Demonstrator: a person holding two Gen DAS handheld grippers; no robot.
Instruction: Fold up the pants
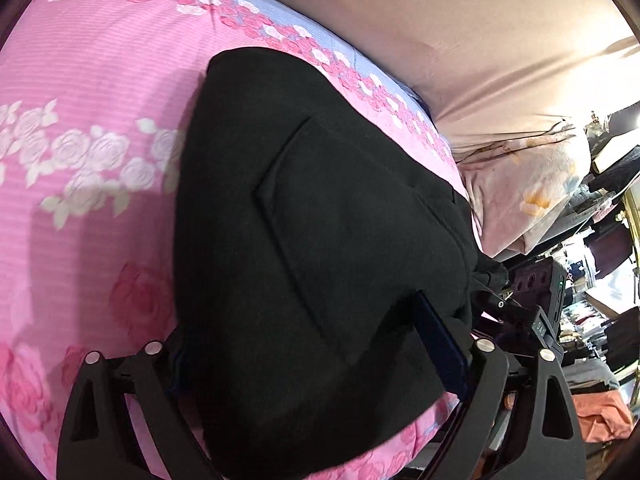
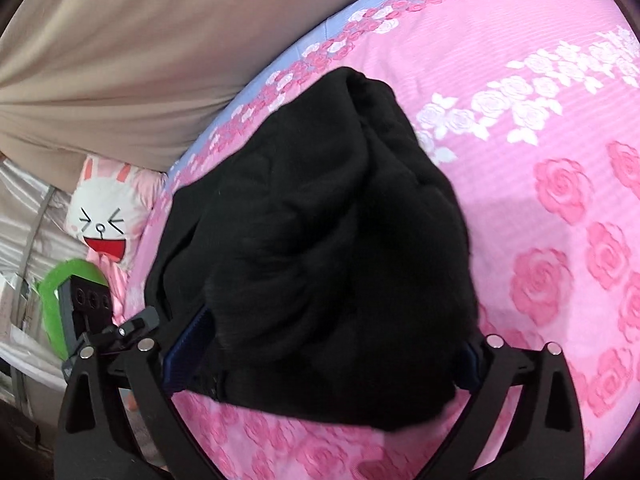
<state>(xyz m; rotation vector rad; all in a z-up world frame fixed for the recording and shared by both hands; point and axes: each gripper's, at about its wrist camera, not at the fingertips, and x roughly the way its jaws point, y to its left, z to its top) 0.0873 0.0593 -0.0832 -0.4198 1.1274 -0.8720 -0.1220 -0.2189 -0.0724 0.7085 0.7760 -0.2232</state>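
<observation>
The black pants lie in a thick folded bundle on the pink rose-print bedspread, a pocket seam showing on top. My left gripper is open, its blue-padded fingers straddling the near end of the bundle. In the right wrist view the same pants look rumpled and heaped. My right gripper is open wide around their near edge, with a blue pad on each side and fabric between the fingers. The bundle's underside is hidden.
Beige fabric rises behind the bed. A pale floral pillow and a cluttered room lie to the right; a bunny-face pillow and a green object sit off the bed's left side. Bedspread stretches beyond the pants.
</observation>
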